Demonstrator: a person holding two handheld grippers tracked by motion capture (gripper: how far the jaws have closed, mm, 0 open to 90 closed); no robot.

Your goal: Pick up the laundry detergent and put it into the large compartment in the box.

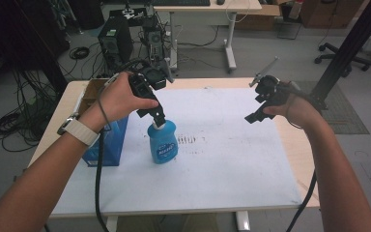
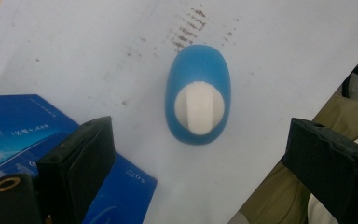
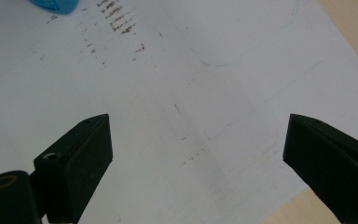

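Observation:
A blue bottle (image 1: 163, 141) with a white cap (image 1: 157, 125) stands upright on the white sheet (image 1: 222, 159) left of centre. My left gripper (image 1: 153, 114) hovers directly above the cap, pointing down, jaws wide apart. From above, the left gripper view shows the bottle (image 2: 198, 95) and its cap (image 2: 199, 108) between the open jaws, with nothing gripped. My right gripper (image 1: 257, 116) hangs open over the right part of the sheet, away from the bottle, holding nothing; a corner of the bottle (image 3: 56, 5) shows at the top left of the right gripper view.
A blue box (image 1: 107, 145) stands at the sheet's left edge beside the bottle, with a brown cardboard box (image 1: 91, 92) behind it. Dark smudges (image 1: 188, 141) mark the sheet near the bottle. The wooden tabletop (image 1: 297, 145) shows around the sheet. A computer tower (image 1: 115, 43) and cables lie beyond the table.

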